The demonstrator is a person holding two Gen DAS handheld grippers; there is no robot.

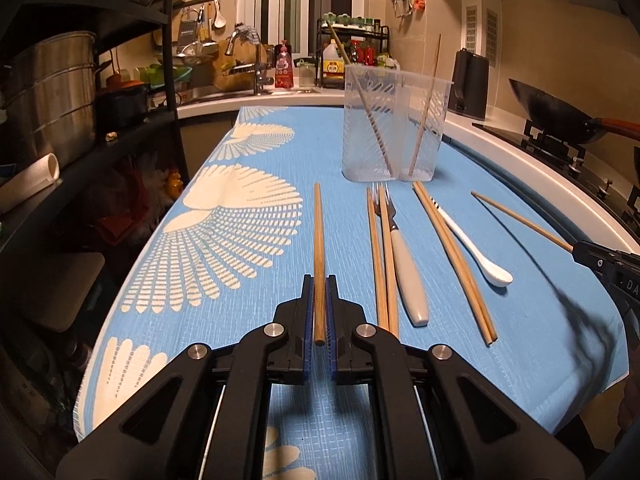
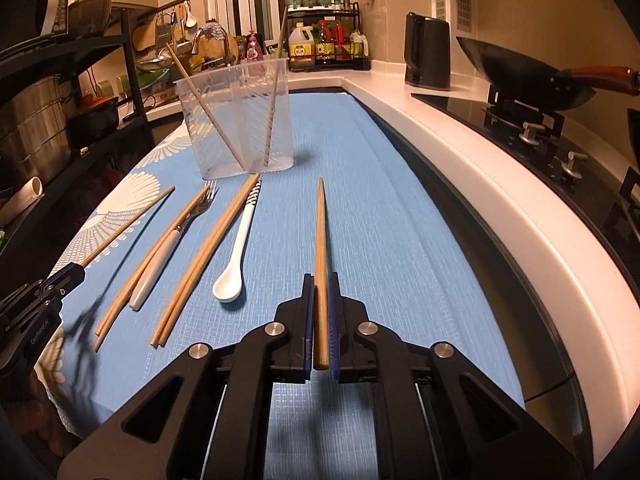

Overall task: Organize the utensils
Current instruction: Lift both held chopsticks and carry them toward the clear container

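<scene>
Left hand-held gripper point(image 1: 319, 292), bottom centre of its view, is clamped on one chopstick point(image 1: 318, 256); right hand-held gripper point(image 2: 320, 292) likewise grips a second chopstick point(image 2: 321, 248). On the blue table point(image 1: 540, 320), mid-frame, lie chopstick pairs point(image 1: 452, 256), a fork point(image 1: 404, 268) and a white spoon point(image 1: 476, 248). Clear holder point(image 1: 394, 128), upper centre, holds two chopsticks.

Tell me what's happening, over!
Left gripper shut on one chopstick. Right gripper shut on another chopstick. Clear holder already has two. Fork, spoon, four chopsticks still on cloth. Path clear.
</scene>
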